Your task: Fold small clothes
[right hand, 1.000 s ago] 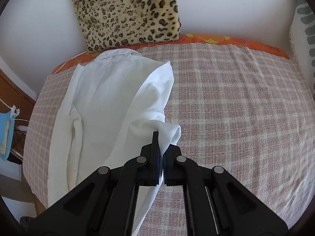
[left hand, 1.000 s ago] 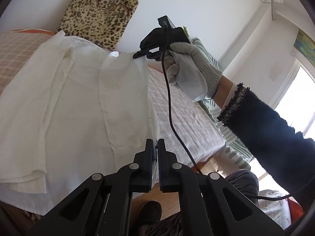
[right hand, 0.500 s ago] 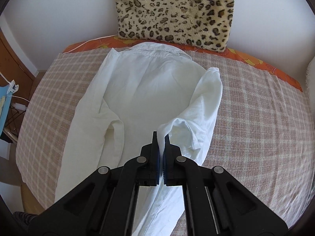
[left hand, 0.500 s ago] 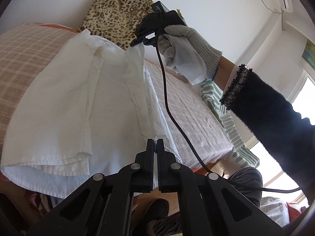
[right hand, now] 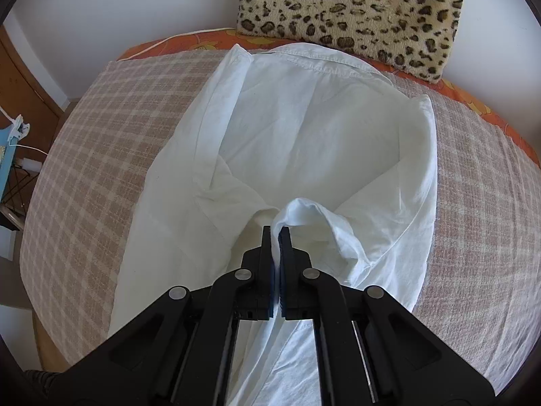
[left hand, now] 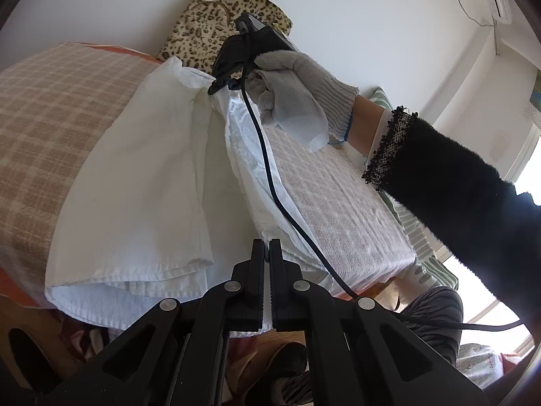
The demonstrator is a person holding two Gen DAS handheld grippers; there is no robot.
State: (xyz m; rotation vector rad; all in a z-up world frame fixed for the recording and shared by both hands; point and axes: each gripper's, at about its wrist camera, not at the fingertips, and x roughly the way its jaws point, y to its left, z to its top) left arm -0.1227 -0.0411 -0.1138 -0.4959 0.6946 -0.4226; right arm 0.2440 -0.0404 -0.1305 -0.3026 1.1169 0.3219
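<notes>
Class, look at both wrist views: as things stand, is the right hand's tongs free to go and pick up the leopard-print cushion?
Probably not. The right tongs are shut on a fold of the white shirt, which lies between them and the leopard-print cushion; they would have to release it first.

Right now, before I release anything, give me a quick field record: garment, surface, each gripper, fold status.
garment: white shirt, collar toward the leopard-print cushion
surface: checked bed cover
left gripper: shut on the shirt's hem edge
right gripper: shut on a bunched fold of the shirt's right side, held over the shirt's middle
gloved hand: carries the right gripper
fold status: right side partly drawn inward, not laid flat; left sleeve lies folded over the body
</notes>
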